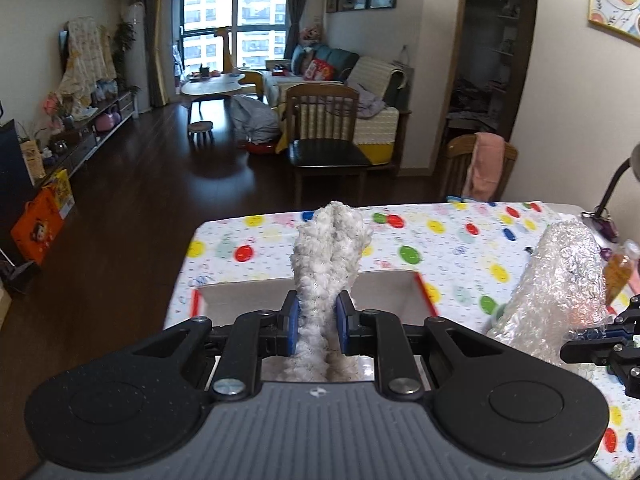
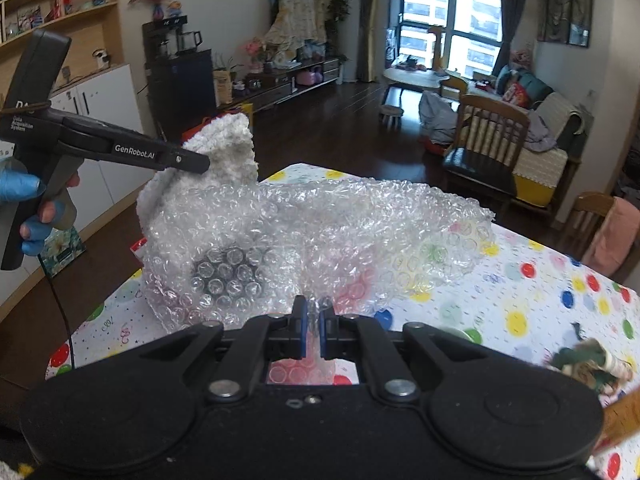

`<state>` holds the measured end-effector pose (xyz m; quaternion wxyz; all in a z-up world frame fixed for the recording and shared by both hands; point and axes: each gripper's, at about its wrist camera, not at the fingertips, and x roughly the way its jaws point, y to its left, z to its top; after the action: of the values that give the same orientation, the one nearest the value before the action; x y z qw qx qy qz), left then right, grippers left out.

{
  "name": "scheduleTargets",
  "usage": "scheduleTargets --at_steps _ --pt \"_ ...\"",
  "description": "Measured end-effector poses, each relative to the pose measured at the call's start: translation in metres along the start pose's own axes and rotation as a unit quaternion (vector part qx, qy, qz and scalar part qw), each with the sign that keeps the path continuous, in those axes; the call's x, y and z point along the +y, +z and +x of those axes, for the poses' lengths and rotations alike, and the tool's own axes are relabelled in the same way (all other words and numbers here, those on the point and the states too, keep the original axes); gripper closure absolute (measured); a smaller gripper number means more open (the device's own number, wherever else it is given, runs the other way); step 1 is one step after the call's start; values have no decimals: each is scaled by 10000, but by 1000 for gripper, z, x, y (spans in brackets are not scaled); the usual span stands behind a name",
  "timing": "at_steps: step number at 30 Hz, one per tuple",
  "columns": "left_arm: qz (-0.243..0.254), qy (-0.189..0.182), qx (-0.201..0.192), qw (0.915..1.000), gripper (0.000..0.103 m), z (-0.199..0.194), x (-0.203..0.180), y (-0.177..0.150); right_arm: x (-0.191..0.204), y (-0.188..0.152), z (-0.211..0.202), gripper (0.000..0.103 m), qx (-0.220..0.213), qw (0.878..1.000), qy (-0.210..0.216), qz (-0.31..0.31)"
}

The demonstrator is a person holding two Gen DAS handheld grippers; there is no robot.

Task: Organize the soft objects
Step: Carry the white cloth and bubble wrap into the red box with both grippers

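Left tongs (image 1: 317, 322) clamped on fluffy white cloth (image 1: 330, 248), right tongs (image 2: 313, 330) pinching bubble wrap (image 2: 320, 232); both held aloft above red-rimmed box (image 1: 404, 280) on tabletop (image 1: 460, 240), likely for dropping inside.

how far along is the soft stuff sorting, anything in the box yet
Done: nothing visibly; what shows of the box looks bare. In hand: the left gripper pinches a fluffy white cloth above the box, and the right gripper is shut on a bubble wrap sheet lifted over the table. Left: both still need placing.
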<state>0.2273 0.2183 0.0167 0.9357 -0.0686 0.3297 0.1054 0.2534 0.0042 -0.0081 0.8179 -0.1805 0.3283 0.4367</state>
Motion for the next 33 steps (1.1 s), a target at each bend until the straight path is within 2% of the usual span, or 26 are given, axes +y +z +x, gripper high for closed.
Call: scheduleTargets --at_steps 9,18,23,33 --pt "-57 209 260 9994 84 29 41 -7 29 21 65 98 408 9973 -62 -606" --pt "55 256 599 9979 84 69 53 -19 53 16 139 98 1004 9865 -267 -1262" --pt "103 210 805 9965 84 90 53 -25 62 9 160 98 1109 9829 -283 -1441" --pt "146 154 1173 9929 84 119 56 -41 66 5 189 98 1381 9805 -252 -1376"
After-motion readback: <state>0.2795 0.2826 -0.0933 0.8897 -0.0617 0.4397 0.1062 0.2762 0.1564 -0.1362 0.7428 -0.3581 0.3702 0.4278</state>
